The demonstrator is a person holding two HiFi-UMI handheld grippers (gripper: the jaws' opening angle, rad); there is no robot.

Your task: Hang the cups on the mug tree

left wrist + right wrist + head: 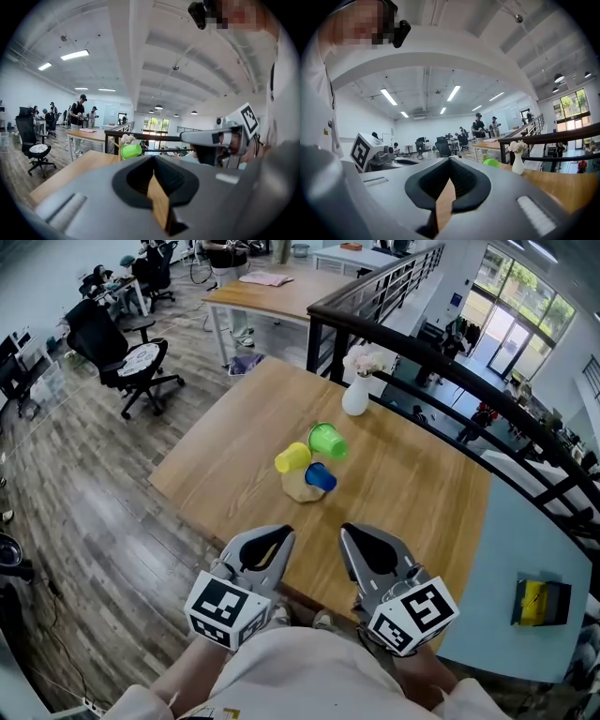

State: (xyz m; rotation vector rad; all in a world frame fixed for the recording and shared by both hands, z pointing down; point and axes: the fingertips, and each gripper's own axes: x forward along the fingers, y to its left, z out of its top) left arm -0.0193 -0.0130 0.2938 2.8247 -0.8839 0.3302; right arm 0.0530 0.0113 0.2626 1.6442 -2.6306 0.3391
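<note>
Three cups cluster on a small pale wooden mug tree [302,488] in the middle of the wooden table [422,493]: a green cup [327,440], a yellow cup [292,457] and a blue cup [320,476]. Its pegs are hidden by the cups. My left gripper [281,534] and right gripper [348,532] hover side by side over the table's near edge, well short of the tree, both shut and empty. In the left gripper view the green cup [131,151] shows past the shut left gripper [154,160]. The right gripper view shows the same green cup [491,162] beyond the shut right gripper [449,162].
A white vase [356,396] with pale flowers stands at the table's far edge, behind the tree. A black railing [441,367] runs along the right side. An office chair [131,362] and another table [272,294] stand farther off on the wooden floor, with people near them.
</note>
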